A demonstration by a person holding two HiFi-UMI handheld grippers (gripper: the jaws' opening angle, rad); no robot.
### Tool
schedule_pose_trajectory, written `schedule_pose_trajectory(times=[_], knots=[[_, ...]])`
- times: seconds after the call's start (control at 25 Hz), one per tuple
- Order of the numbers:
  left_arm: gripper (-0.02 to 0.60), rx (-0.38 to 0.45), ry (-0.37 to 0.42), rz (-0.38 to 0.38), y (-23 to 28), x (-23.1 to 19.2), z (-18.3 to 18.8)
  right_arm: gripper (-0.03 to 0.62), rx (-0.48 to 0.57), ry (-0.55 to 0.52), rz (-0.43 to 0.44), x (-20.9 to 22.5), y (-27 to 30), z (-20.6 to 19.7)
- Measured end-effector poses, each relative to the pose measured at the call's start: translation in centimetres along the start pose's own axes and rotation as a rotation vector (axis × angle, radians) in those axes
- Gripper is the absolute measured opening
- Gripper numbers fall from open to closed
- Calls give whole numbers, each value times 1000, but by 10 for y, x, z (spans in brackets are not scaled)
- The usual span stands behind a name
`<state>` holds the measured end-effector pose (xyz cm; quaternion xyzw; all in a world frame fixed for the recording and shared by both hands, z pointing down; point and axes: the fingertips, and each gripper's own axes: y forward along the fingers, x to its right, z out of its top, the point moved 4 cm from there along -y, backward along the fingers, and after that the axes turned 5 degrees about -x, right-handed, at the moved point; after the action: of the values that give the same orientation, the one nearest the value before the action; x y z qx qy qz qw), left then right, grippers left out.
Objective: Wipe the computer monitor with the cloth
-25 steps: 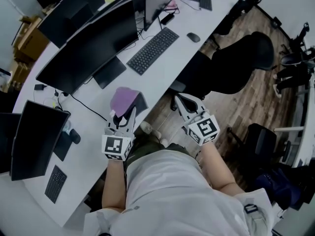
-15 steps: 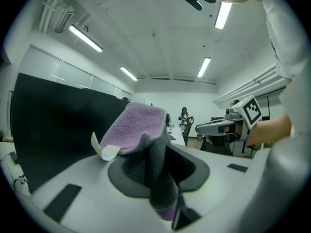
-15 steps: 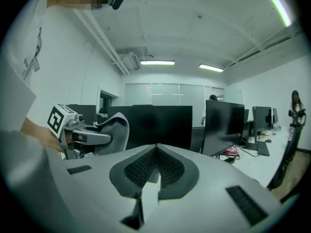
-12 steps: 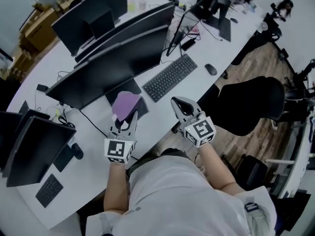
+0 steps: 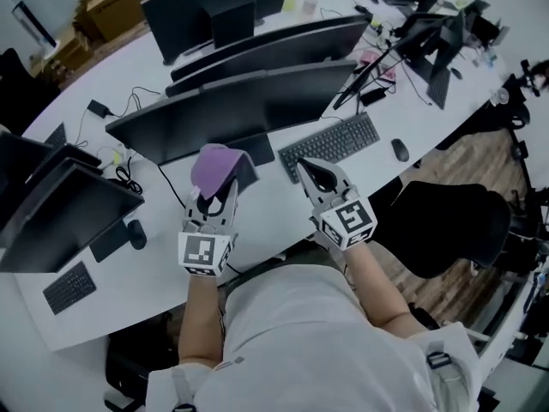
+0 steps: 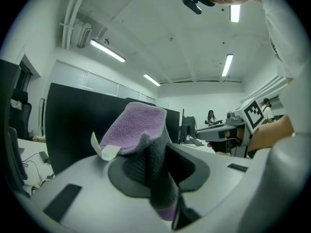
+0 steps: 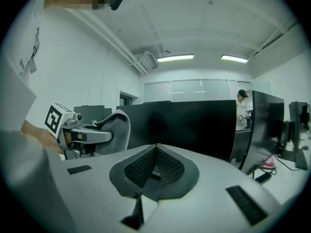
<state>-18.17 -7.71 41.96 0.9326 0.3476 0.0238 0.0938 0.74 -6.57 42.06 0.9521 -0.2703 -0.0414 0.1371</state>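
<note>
Head view lays out the long white curved desk [image 5: 154, 260], and on it the wide black computer monitor [image 5: 232, 114] stands across the far side, straight ahead of both our grippers. To the right, off the desk's near edge, sits a black office chair [image 5: 446, 226]. A black keyboard [image 5: 330, 142] lies on the desk right of the monitor's foot, with a small black mouse [image 5: 400, 150] further right.

The purple fleece cloth [image 5: 214, 163] stands up from the left gripper [image 5: 216, 194], whose jaws are clamped tight on its lower fold. In the left gripper view its top bulges above the jaws with a small white tag at the left, right in front of the dark screen. The cloth is at the monitor's lower edge, close before it; we cannot tell whether it touches.

The right gripper [image 5: 310, 172] hangs over the desk just near the keyboard's left end. In the right gripper view its jaws are pressed together with nothing between them, pointing at the screen.

Against a second ago, our right gripper has come in from over the wooden floor to above the desk, and the monitor now lies square across our front instead of running off at a slant. The left grip on the cloth is unchanged.
</note>
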Motion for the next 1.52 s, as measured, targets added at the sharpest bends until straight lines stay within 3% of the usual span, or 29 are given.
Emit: schedule_pose_trajectory(times=[0.32,0.64,0.96,1.28,1.52], knots=[[91,6,44,206,1,-11,31,9,14,-22,165,14,30,15],[92,15,125,333,15,-11,68,9,32,5,215,37,34,19],[92,48,224,381,39,-15,110,9,45,19,203,63,27,24],[93,52,375,411,62,-27,146,9,49,37,158,80,23,25],[94,43,385,365,82,-33,153,9,47,49,120,88,18,21]])
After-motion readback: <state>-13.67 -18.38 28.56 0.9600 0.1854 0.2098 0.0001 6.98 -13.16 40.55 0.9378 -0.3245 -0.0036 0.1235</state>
